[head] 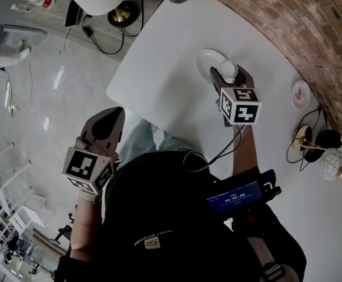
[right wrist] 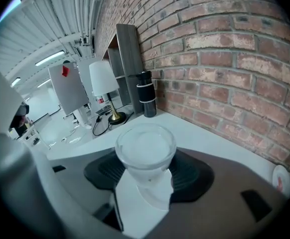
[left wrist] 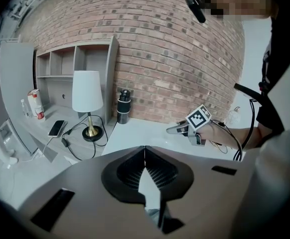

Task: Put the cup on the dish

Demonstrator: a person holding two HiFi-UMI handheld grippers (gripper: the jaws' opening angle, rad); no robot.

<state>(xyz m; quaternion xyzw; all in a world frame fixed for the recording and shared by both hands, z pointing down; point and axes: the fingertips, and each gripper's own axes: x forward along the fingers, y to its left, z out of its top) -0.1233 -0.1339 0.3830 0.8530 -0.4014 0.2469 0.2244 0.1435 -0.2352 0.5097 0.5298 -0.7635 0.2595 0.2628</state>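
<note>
The right gripper (head: 230,80) is held out over the white worktop (head: 159,69), close to the brick wall (right wrist: 224,59). Its jaws are clamped on a frosted white cup (right wrist: 145,146), which is kept upright with its open mouth facing up. In the head view the cup is seen above the right part of a round white dish (head: 206,59) that lies on the worktop. Whether the cup's base touches the dish cannot be told. In the right gripper view a white surface is seen just below the cup, through the gap between the jaws.

The left gripper (left wrist: 145,156) is held well apart from the dish, beyond the near edge of the worktop and above the grey floor (head: 59,81). Its jaws are brought together at the tips and nothing is held between them.

A black bottle (right wrist: 146,93) is stood at the far end of the worktop against the wall. A white-shaded lamp (left wrist: 87,91) with a brass foot is set on a lower surface beside the worktop. A small plate (head: 301,94) with a red mark is seen to the right of the right gripper, near the wall.
</note>
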